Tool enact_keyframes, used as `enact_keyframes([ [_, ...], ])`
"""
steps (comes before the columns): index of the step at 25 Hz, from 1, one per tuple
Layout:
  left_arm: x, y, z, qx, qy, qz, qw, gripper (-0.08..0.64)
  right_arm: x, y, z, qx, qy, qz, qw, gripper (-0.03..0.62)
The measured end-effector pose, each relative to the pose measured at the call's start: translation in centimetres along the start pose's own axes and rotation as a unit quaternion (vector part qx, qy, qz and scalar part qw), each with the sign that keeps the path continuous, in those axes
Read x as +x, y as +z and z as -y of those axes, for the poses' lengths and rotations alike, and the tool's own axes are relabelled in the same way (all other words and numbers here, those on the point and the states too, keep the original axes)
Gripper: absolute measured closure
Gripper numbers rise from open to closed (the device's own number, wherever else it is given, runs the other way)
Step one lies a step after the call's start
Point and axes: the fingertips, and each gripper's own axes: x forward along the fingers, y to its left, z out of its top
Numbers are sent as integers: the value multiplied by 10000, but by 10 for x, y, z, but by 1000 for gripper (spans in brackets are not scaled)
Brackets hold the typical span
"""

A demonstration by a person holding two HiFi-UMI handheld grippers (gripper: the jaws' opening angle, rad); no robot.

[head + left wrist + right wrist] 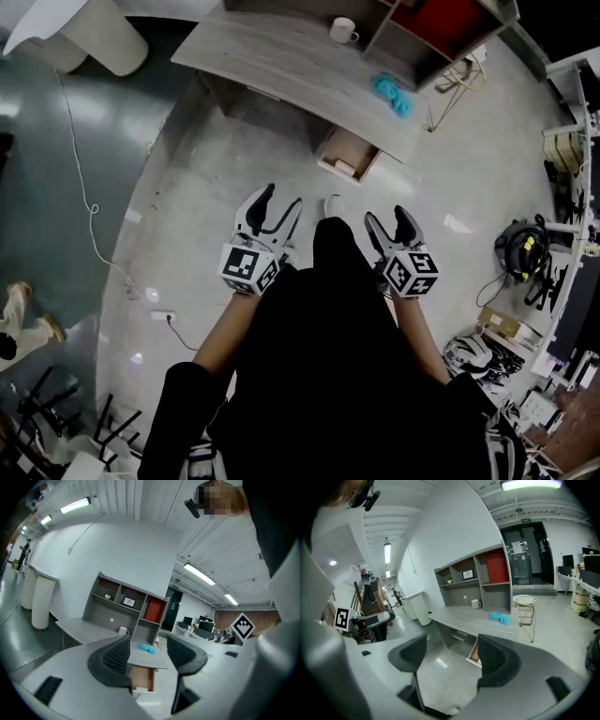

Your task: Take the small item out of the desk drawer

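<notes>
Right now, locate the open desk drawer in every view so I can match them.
Head view: drawer upper centre, pulled out below the desk edge.
Left gripper view: bottom centre, between the jaws.
Right gripper view: centre, partly behind the right-hand jaw.
Shared landmark: blue cloth on the desk above the drawer.

Lighting: bright, even, indoors.
Ceiling strip lights [199, 574] overhead; glossy floor [216, 169] shows glare patches; my gripper views warp heavily at the edges.
</notes>
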Motion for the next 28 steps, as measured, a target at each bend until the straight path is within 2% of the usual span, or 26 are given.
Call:
enact_keyframes([
  [4,42,-4,-10,-229,448,-57,9987,330,42,16,34,-162,332,-285,9989,264],
  [10,118,3,-2,-268,536,-251,9979,330,98,55,80,-310,700,-514,9957,264],
  [14,165,8,-6,-345,904,-261,9950,330,134,61,112,-436,1097,-913,9888,264],
  [21,197,7,-14,-486,1586,-219,9859,330,190,54,120,-1260,1941,-1495,9613,262],
  [28,209,-8,-8,-765,2196,-162,9725,330,226,6,118,-1679,2548,-2221,9260,262],
])
